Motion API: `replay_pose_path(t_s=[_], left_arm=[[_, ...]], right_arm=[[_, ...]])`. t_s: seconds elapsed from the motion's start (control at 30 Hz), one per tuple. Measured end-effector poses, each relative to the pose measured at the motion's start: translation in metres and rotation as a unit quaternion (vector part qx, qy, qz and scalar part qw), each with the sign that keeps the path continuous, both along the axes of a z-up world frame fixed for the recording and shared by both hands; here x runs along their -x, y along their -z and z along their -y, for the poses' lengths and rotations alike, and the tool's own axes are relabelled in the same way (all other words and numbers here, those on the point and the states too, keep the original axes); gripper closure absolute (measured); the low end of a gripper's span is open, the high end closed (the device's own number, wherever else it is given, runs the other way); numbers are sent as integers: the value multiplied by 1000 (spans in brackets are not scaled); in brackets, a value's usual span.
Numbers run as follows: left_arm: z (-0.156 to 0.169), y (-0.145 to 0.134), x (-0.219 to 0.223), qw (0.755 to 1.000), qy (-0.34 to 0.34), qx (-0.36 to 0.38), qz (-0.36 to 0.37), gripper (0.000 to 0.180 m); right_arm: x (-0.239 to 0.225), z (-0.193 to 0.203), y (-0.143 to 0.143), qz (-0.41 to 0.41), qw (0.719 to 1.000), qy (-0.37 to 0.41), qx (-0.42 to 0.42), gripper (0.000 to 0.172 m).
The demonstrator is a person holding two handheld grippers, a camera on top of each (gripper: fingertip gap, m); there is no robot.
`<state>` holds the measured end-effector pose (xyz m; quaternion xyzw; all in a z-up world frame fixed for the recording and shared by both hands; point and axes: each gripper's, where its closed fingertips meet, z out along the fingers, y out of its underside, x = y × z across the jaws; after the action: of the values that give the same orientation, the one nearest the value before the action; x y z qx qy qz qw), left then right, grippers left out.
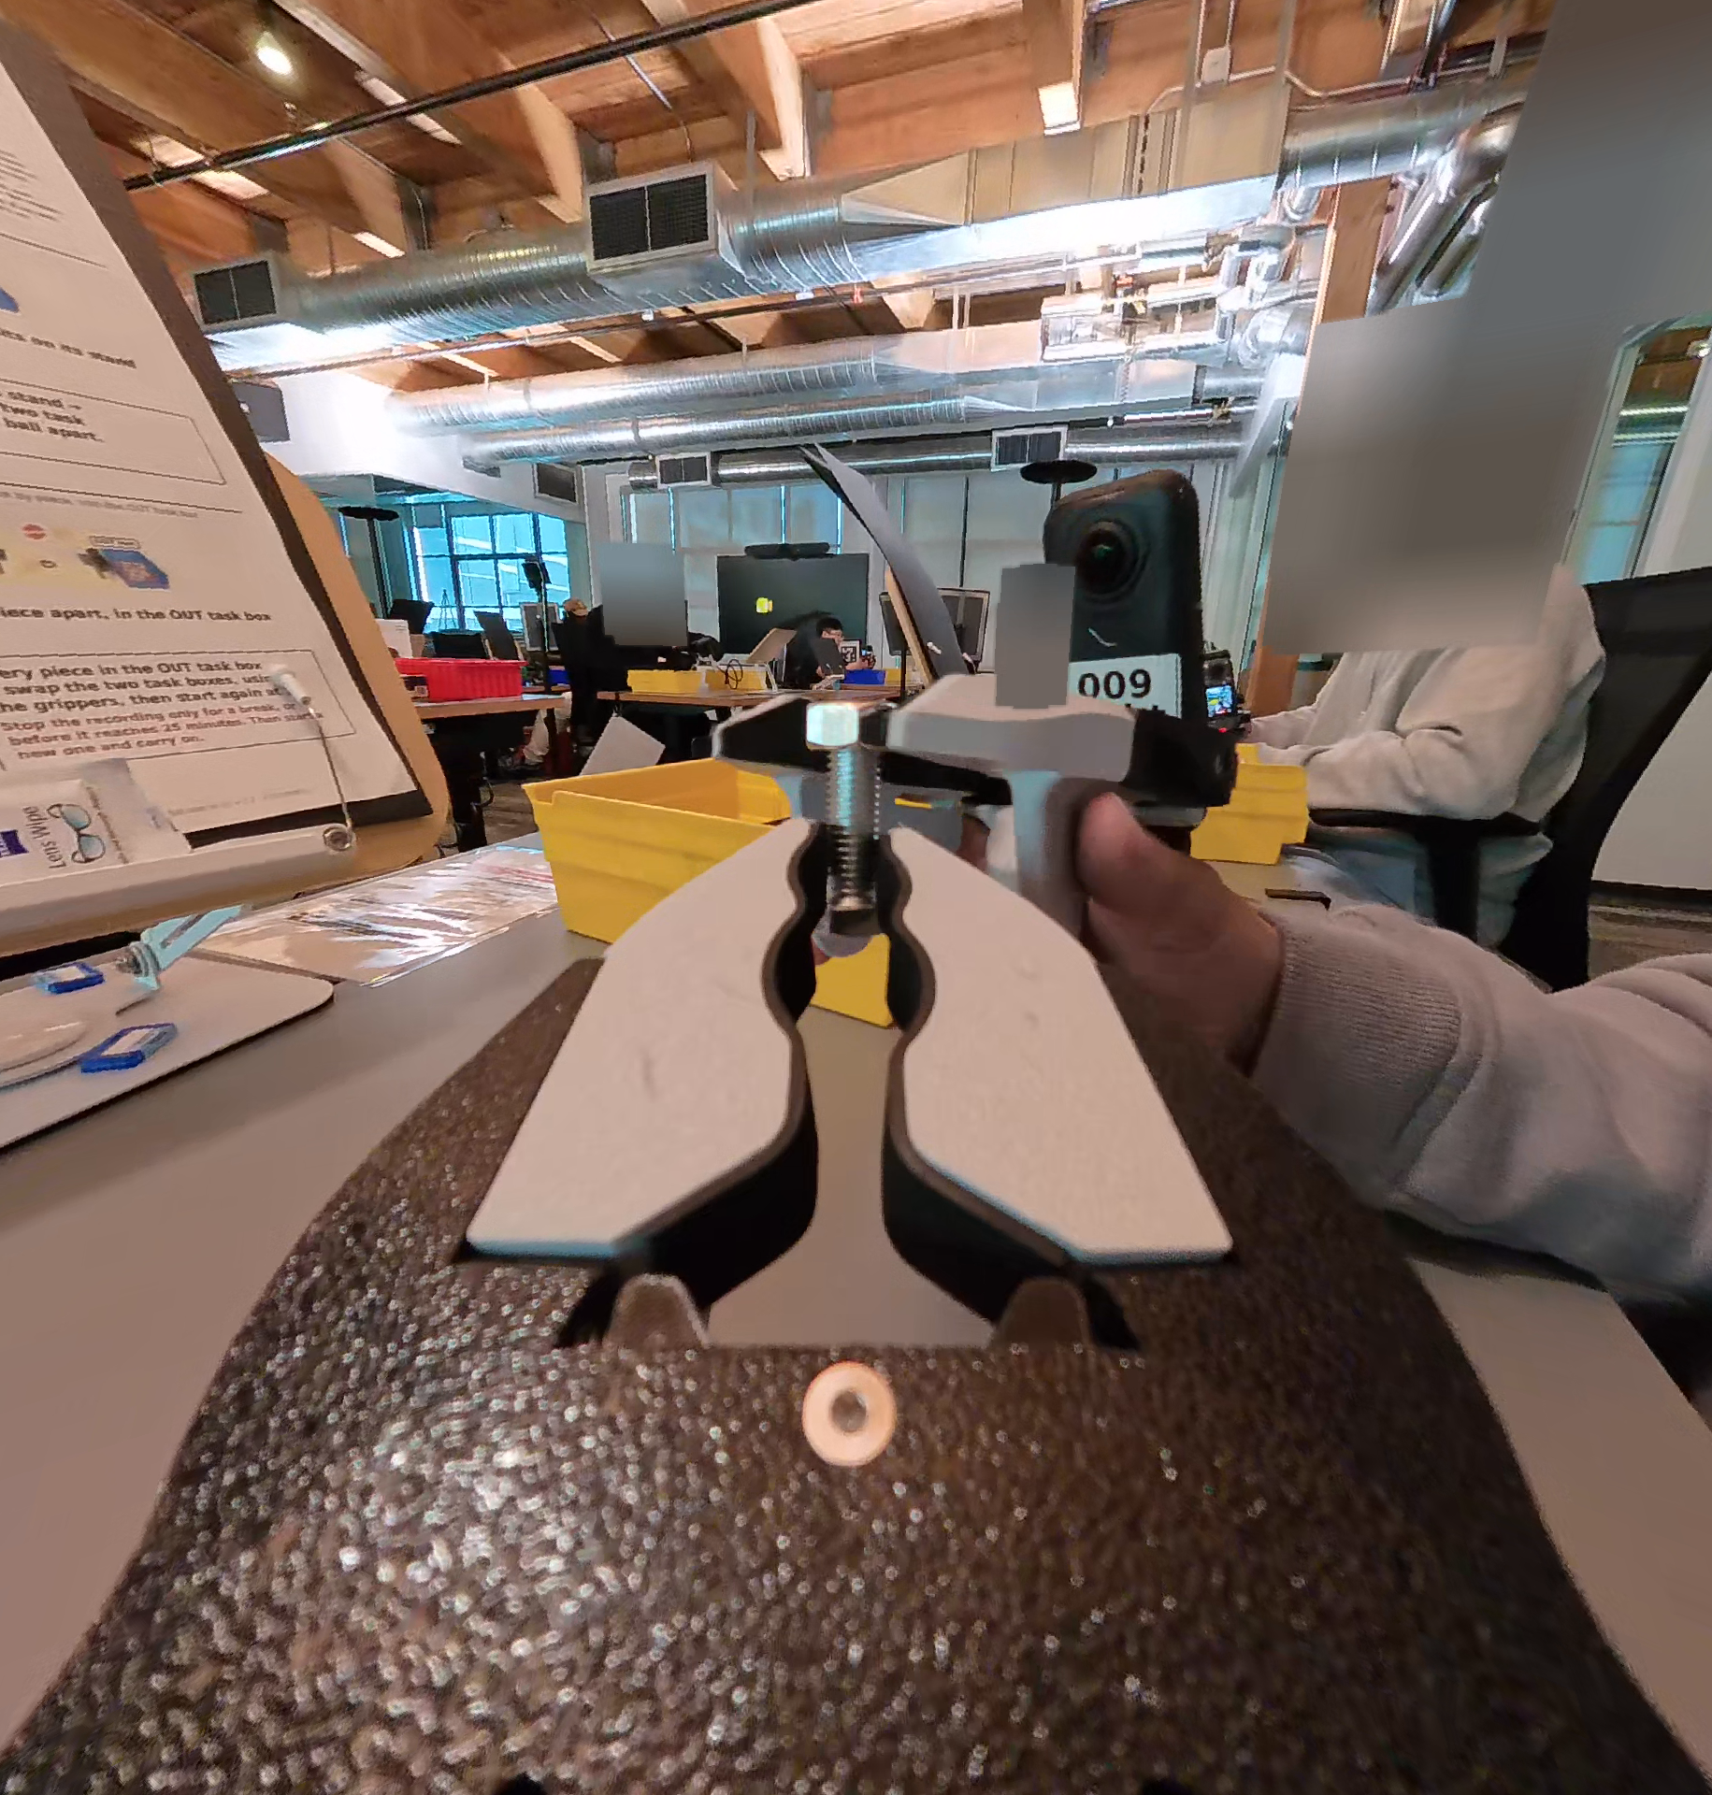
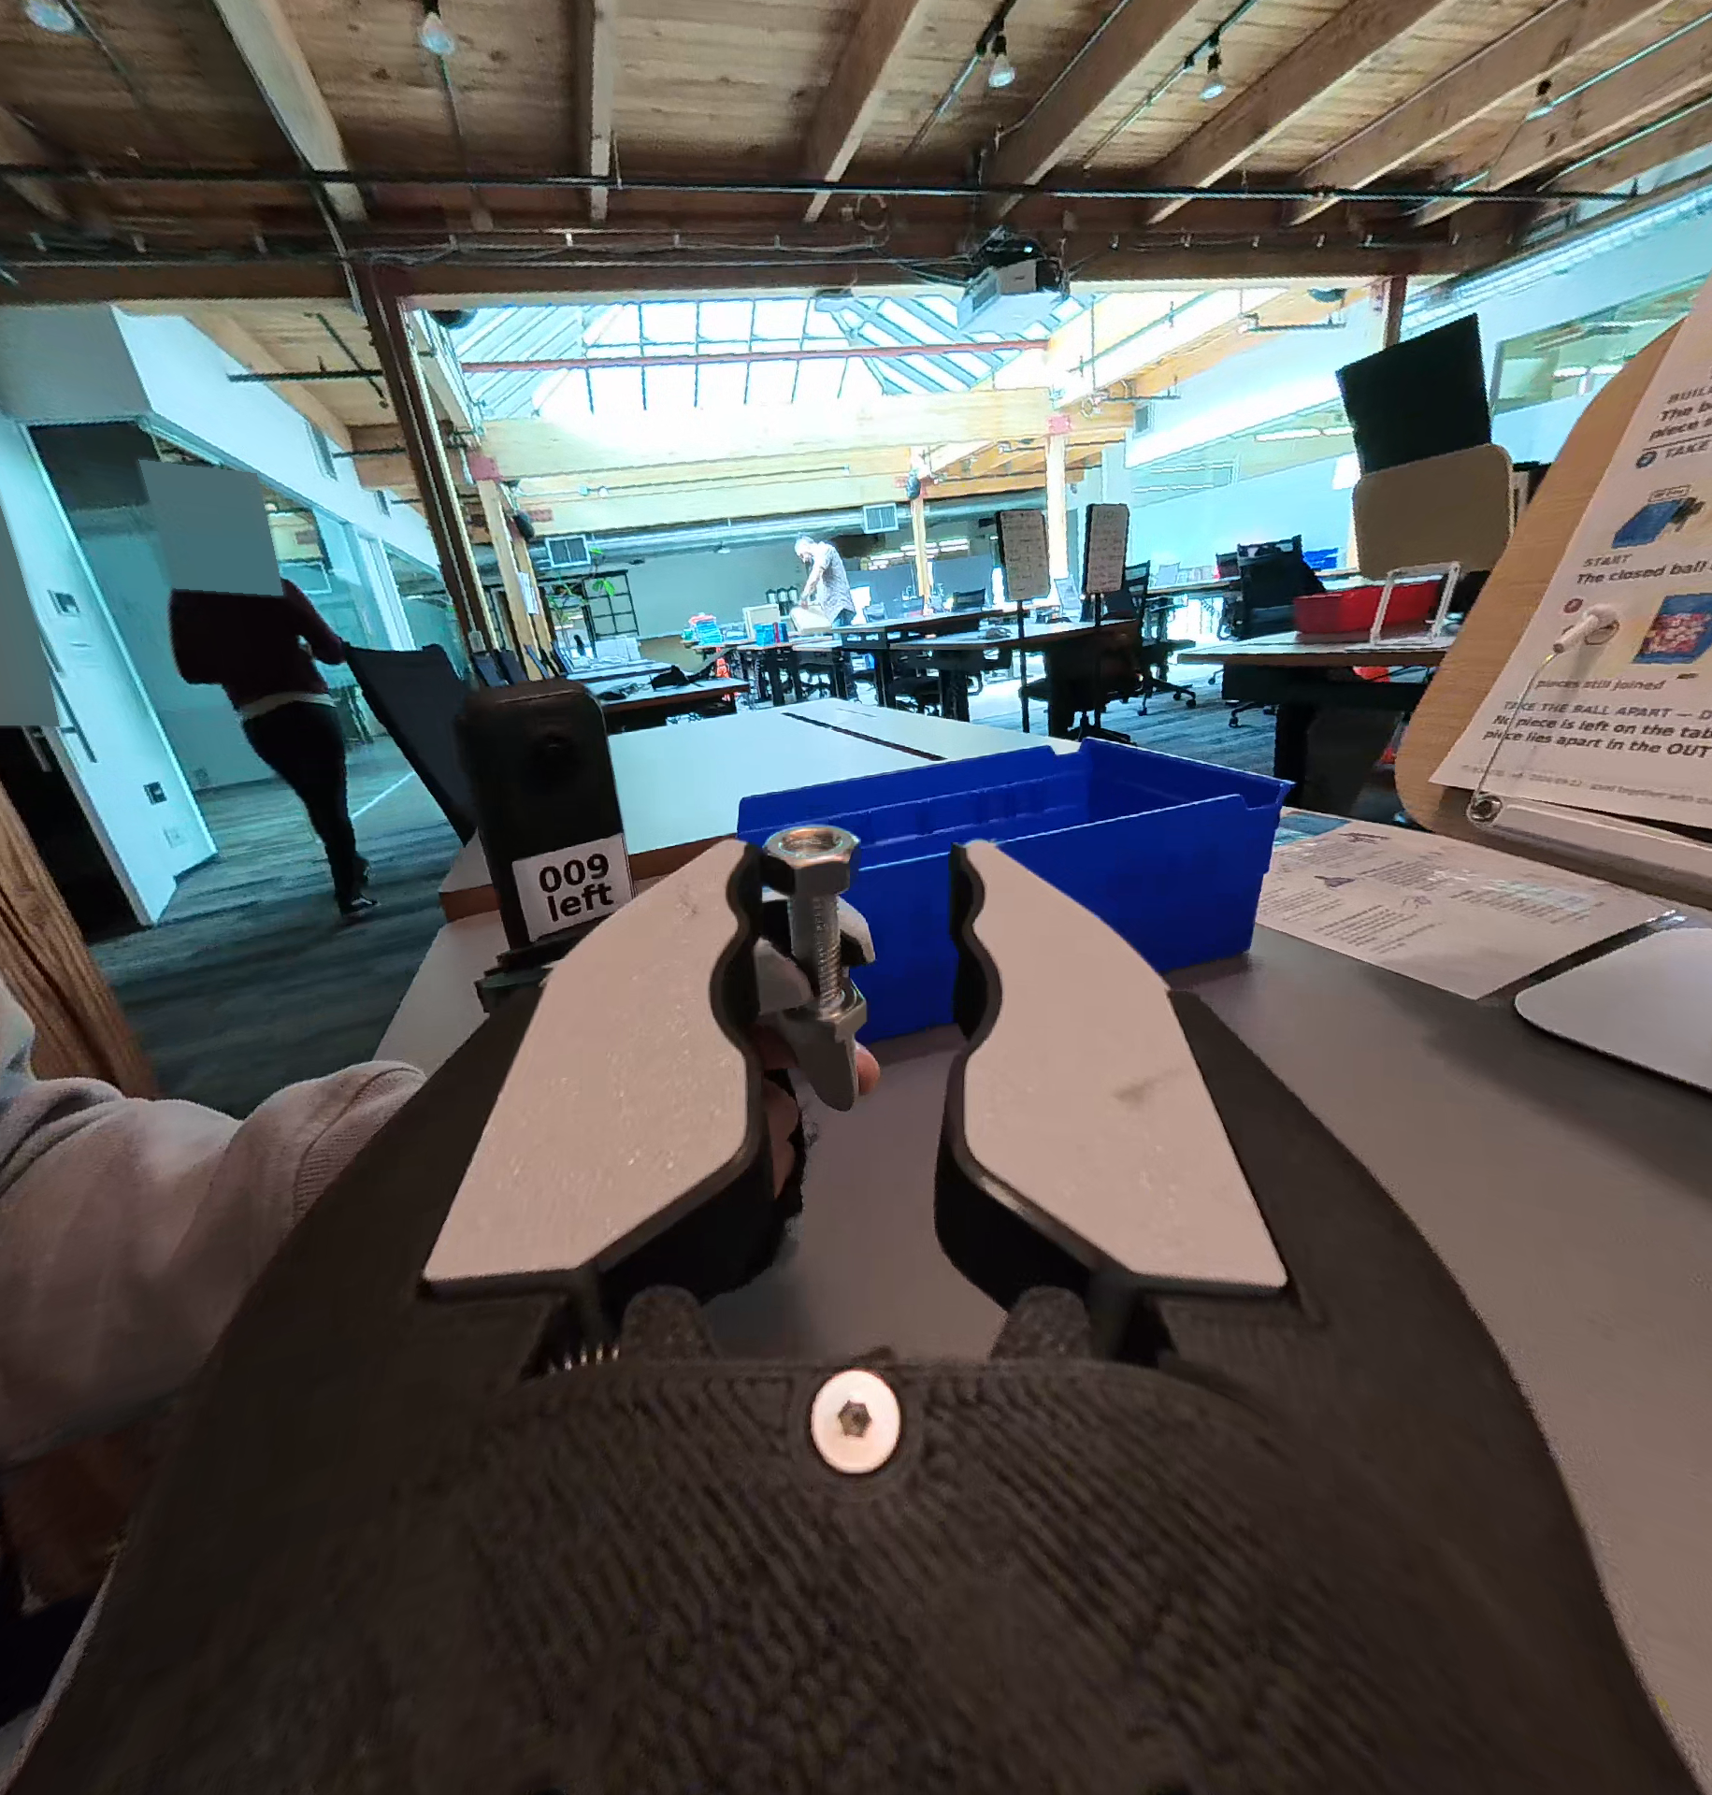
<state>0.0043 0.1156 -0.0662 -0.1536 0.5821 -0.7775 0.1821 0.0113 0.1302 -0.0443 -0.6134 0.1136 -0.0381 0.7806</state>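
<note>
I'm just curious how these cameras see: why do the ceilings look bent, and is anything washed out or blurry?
Left wrist view: wide-angle lens bows the ducts; the bolt and right gripper look slightly soft. Right wrist view: beams curve too, the skylight is blown out, yet the bolt and blue bin stay fairly sharp.

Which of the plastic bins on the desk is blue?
The blue bin, seen in the right wrist view just beyond the bolt and the right tool. The bins in the left wrist view, like the nearest one, are yellow.

Silver bolt (image 2: pixel 817 932) beside open right gripper's (image 2: pixel 847 908) left finger, before blue bin (image 2: pixel 1104 855).
</note>
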Motion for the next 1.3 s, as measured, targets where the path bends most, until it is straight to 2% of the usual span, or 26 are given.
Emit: replay_pose_path(t_s=[0.07,0.13,0.2,0.27,0.47,0.6,0.67,0.83,0.9,1.0,1.1,1.2,1.27,1.3], left_arm=[[-5,-3,-1,1000,-4,12,2,172],[-10,-6,-1,1000,-4,24,7,172],[-13,-6,-2,1000,-7,26,7,172],[-12,-6,-2,1000,-6,25,6,172],[-2,0,0,1000,-10,-12,18,172],[-1,1,0,1000,-12,-19,19,172],[-2,1,-1,1000,-15,-17,17,172],[-2,3,-2,1000,-13,-22,14,172],[-1,1,4,1000,18,-14,11,172],[4,-5,24,991,135,20,-14,172],[7,-10,49,962,263,45,-52,172],[8,-12,71,929,359,50,-75,172],[8,-13,77,921,379,49,-73,172],[9,-12,76,926,369,47,-68,172]], right_arm=[[-2,5,-2,-9,1000,-5,-9,134],[-11,13,-2,-17,1000,16,-18,145],[-14,19,-4,-27,999,17,-31,135],[-8,18,-7,-31,999,-7,-43,132],[5,2,-7,-17,999,-26,-33,131],[8,-3,-5,-2,1000,-18,-16,140],[8,-3,-4,6,1000,-12,-10,153],[8,-2,-2,12,1000,-18,4,154],[13,-1,-4,13,999,-47,0,155],[31,3,-10,12,991,-133,-20,154],[53,5,-14,7,974,-223,-37,154],[74,7,-16,8,953,-300,-45,154],[81,8,-17,10,946,-319,-48,154],[80,8,-17,4,947,-317,-50,154]])
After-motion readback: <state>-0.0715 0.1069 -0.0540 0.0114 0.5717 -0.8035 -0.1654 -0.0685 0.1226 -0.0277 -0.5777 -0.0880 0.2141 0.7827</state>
